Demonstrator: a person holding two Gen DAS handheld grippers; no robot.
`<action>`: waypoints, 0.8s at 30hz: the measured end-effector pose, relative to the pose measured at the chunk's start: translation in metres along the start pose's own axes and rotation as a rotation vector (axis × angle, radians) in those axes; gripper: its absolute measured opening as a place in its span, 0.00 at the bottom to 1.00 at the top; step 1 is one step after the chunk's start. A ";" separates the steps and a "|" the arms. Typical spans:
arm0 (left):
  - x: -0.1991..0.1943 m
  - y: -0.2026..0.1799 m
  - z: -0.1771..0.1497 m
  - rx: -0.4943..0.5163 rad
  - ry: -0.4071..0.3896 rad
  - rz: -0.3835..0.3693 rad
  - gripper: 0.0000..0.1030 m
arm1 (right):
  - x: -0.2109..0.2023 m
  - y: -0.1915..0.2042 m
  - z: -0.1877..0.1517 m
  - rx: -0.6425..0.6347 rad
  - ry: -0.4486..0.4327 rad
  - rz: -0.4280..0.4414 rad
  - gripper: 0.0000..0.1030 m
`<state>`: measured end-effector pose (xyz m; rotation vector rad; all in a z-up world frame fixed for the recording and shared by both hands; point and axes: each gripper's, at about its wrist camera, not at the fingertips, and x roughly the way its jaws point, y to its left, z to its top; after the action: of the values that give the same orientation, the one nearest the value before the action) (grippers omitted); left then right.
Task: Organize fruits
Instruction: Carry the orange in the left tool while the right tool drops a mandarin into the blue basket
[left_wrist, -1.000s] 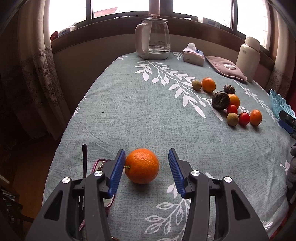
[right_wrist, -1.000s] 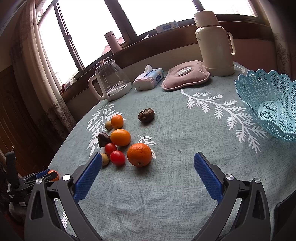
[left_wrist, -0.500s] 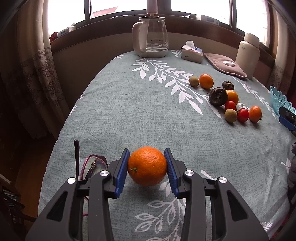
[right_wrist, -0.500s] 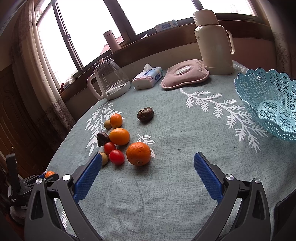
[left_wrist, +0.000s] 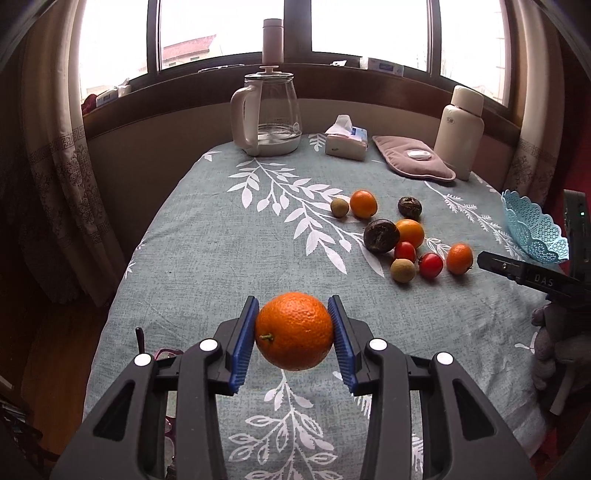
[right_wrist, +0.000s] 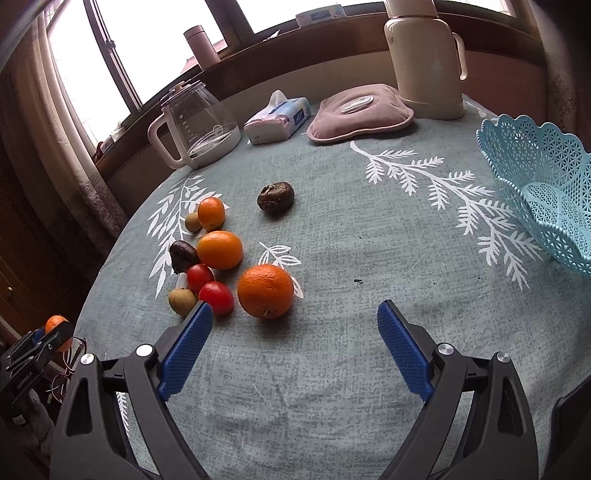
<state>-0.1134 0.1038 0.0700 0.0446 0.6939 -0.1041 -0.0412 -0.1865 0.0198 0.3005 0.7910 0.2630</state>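
Observation:
My left gripper (left_wrist: 293, 317) is shut on a large orange (left_wrist: 294, 330) and holds it just above the leaf-print tablecloth (left_wrist: 221, 236). Several fruits lie in a cluster: oranges, two red tomatoes (right_wrist: 218, 297), small brownish-green fruits and dark wrinkled ones (right_wrist: 276, 196). My right gripper (right_wrist: 295, 314) hovers low at that cluster, its jaws closing with nothing pressed between the pads. Another orange (right_wrist: 266, 290) sits just ahead of its tips, nearer the left finger. A light blue lattice basket (right_wrist: 535, 177) stands empty at the right edge.
At the back by the window stand a glass kettle (right_wrist: 195, 129), a tissue pack (right_wrist: 277, 120), a pink pad (right_wrist: 360, 110) and a cream thermos (right_wrist: 424, 62). Glasses (right_wrist: 70, 354) lie near the table's left edge. Curtains hang left of the table.
The left jaws closed on the large orange and raised it off the cloth. The right gripper came nearer the fruit cluster and its jaws narrowed.

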 end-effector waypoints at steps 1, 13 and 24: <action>0.000 -0.002 0.002 0.004 -0.002 -0.002 0.38 | 0.004 0.004 0.001 -0.008 0.013 -0.002 0.76; 0.006 -0.027 0.016 -0.012 -0.013 -0.068 0.38 | 0.042 0.037 0.009 -0.130 0.094 -0.113 0.47; 0.015 -0.053 0.023 -0.027 -0.007 -0.106 0.38 | 0.024 0.023 0.006 -0.092 0.064 -0.133 0.40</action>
<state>-0.0935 0.0485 0.0776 -0.0181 0.6909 -0.1968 -0.0239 -0.1582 0.0164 0.1526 0.8557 0.1845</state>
